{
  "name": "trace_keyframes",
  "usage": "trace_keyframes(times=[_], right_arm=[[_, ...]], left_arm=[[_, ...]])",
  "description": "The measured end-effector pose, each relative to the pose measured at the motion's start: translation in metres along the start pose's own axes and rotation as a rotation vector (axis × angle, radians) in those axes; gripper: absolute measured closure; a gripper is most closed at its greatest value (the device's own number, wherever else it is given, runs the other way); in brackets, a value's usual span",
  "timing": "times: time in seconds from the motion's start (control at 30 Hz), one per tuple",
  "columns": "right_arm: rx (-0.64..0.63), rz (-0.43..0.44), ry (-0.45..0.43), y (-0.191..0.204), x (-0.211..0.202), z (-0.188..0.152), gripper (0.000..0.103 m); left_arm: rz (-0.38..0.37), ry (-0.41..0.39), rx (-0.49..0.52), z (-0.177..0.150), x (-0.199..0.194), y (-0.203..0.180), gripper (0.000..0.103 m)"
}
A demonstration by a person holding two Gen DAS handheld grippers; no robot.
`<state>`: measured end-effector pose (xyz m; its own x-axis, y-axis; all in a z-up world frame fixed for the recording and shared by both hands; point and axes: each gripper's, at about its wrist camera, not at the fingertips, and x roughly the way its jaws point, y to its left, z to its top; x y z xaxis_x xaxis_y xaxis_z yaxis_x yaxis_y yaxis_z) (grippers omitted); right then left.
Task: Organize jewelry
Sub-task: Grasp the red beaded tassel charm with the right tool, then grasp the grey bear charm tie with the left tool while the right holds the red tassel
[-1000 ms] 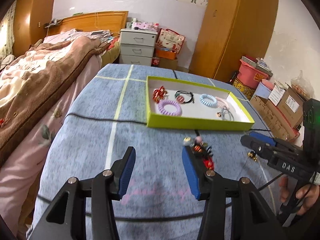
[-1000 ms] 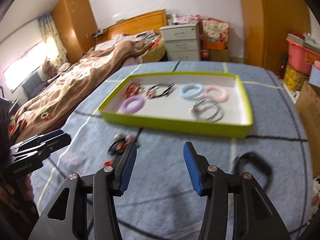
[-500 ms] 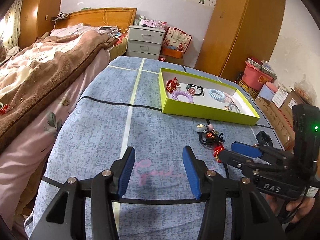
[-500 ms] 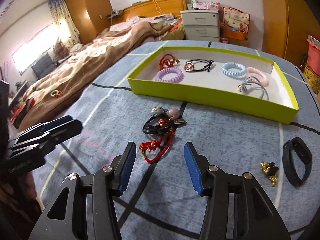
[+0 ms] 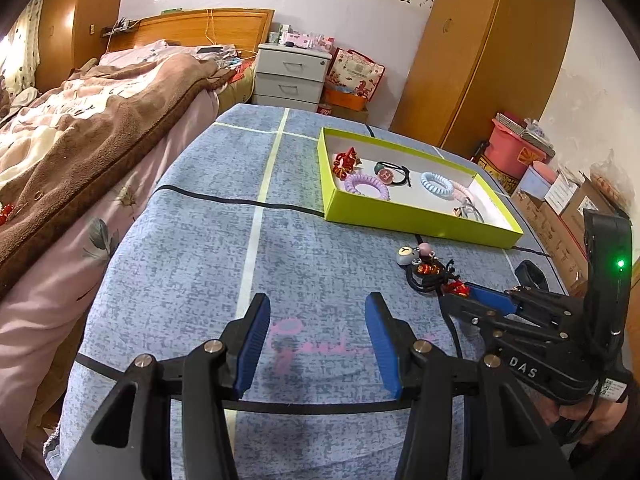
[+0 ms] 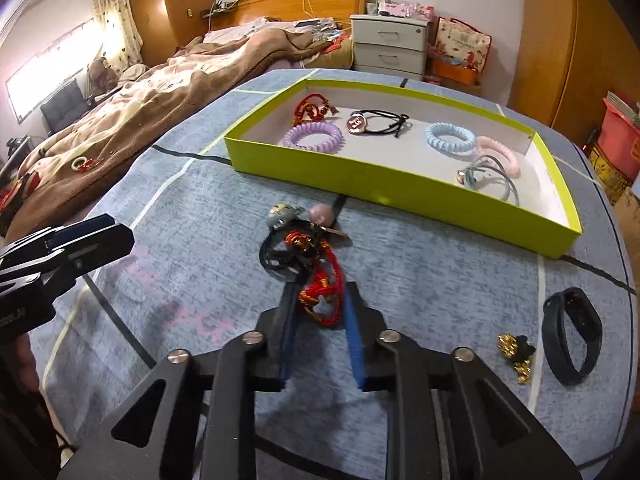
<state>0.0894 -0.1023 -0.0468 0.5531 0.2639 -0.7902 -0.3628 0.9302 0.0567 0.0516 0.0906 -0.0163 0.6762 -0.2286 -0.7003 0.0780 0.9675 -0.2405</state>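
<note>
The right tool (image 6: 318, 300) has just been closing, and its blue pads now pinch the red cord bracelet (image 6: 322, 300) at the near end of a tangled cluster of charms and cords (image 6: 298, 240) lying on the blue-grey cloth of the bench (image 6: 200, 216). The rest of that cluster, with a grey bead and a pink bead at its far end, trails away from the pads toward the yellow-green tray (image 6: 400, 184). The tray sits just beyond and holds a red knot piece, a purple coil tie (image 6: 312, 136), a black tie with a round charm, a blue coil tie (image 6: 450, 138), a pink coil and a grey-blue tie. To the right of the tool lie a small gold-and-black ornament (image 6: 516, 354) and a black band (image 6: 572, 334). The left tool (image 5: 316, 338) hovers over bare cloth with its jaws released and wide, grasping nothing.
</note>
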Motion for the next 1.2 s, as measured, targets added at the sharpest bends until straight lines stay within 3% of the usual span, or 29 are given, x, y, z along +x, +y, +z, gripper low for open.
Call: trace_keyframes(times=[0.3, 0.43, 0.57, 0.93, 1.2], right_arm=[[-0.066, 0.006, 0.025, -0.012, -0.020, -0.021, 0.089], [-0.064, 0.087, 0.032, -0.023, -0.029, -0.032, 0.089], [-0.073, -0.042, 0.027, -0.028, -0.037, -0.039, 0.089], [0.001, -0.054, 0.015, -0.053, -0.050, -0.053, 0.089], [0.054, -0.051, -0.002, -0.069, -0.059, -0.062, 0.089]], left_arm=[[0.001, 0.016, 0.013, 0.000, 0.005, -0.008, 0.052], [-0.013, 0.029, 0.023, -0.003, 0.008, -0.015, 0.052], [-0.026, 0.041, 0.036, -0.004, 0.011, -0.023, 0.052], [-0.095, 0.066, 0.075, 0.000, 0.024, -0.053, 0.052], [-0.120, 0.099, 0.156, 0.009, 0.045, -0.088, 0.048]])
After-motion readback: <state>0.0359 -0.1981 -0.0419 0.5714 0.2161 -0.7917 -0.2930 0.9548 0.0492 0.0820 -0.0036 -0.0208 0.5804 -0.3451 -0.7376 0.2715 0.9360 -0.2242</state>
